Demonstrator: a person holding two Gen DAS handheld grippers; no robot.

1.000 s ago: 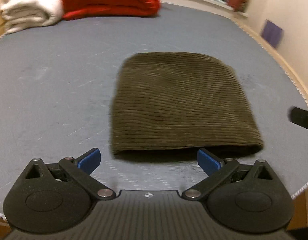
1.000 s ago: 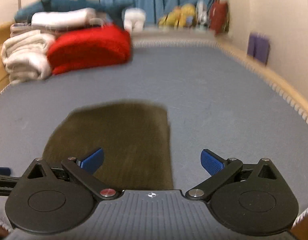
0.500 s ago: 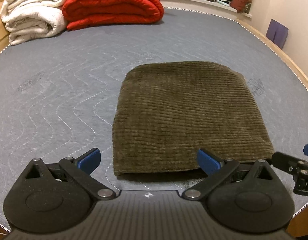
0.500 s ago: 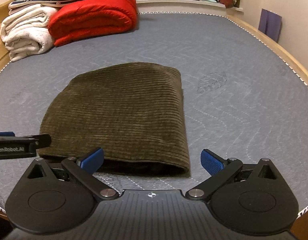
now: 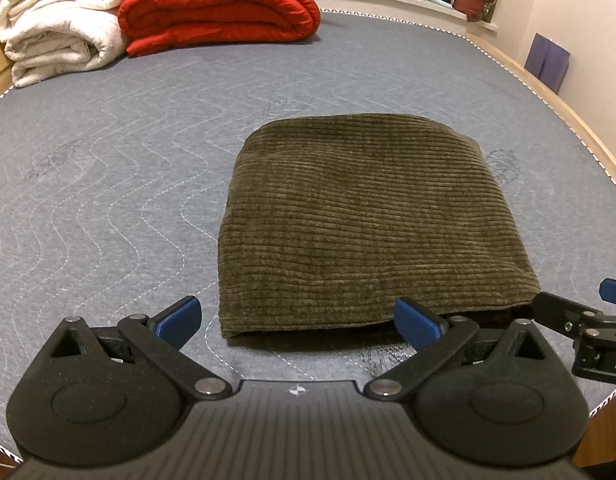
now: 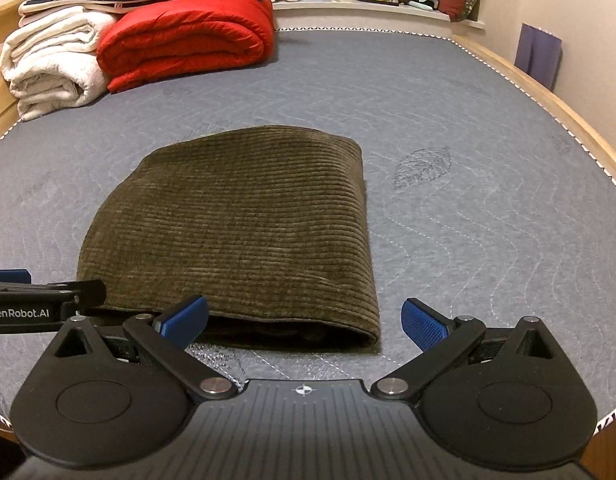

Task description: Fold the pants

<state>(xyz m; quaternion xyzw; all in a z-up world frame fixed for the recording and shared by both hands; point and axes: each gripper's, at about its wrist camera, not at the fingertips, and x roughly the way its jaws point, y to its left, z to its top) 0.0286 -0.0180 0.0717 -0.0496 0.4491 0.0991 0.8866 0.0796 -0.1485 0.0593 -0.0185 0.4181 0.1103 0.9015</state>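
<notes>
While claws gape, folded pants (image 5: pixel 371 216) on mattress (image 5: pixel 108 184)

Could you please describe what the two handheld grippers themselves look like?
Both the left gripper and right gripper are matte black, with ribbed bodies, round disc-shaped housings, silver pivot pins and textured blue fingertip pads. The left gripper's side carries white "GenRobot.AI" lettering.

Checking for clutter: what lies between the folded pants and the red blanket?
Only bare grey quilted mattress separates the pants from the red blanket, per the right wrist view.
</notes>
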